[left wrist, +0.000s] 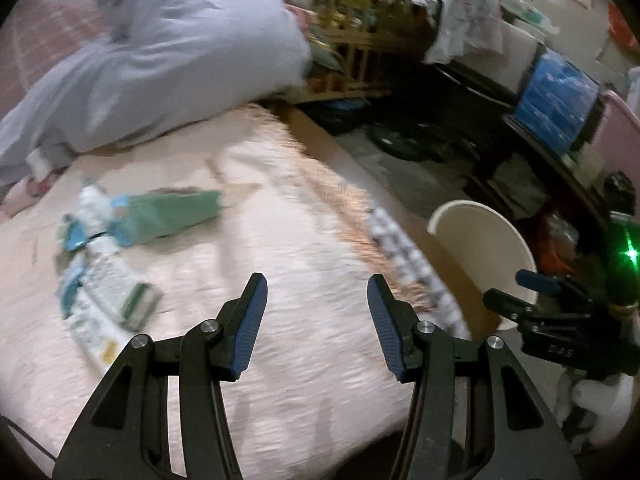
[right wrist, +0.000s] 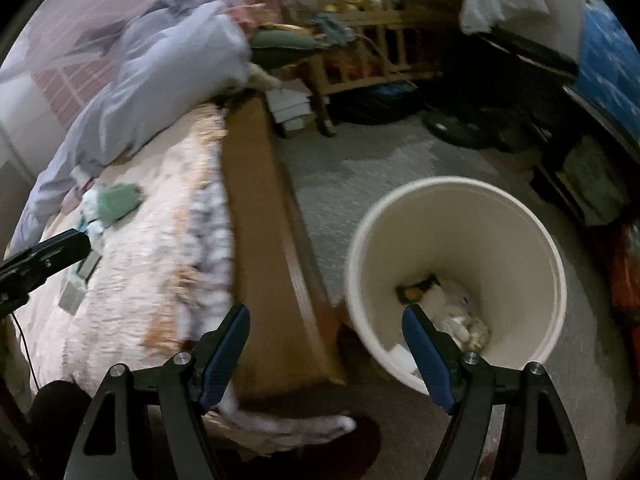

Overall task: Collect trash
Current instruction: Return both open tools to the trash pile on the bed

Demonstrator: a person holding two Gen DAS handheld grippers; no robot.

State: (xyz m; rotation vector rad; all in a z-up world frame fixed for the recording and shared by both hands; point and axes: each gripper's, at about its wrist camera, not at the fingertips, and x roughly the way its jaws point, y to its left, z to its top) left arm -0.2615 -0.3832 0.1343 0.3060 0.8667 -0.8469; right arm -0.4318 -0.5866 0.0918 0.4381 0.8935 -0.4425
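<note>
Smooth white plastic bin [right wrist: 460,220] (matt); textured cloth bedspread [left wrist: 280,340].

Left claw [left wrist: 316,320] angled downward, jaws apart and empty, right claw [right wrist: 326,354] likewise, wider

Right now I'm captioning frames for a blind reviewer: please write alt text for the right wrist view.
The open, empty right gripper hangs beside a round white plastic bin holding crumpled trash. The bin stands on grey carpet next to a bed with a pink quilted cover, where wrappers lie.
</note>
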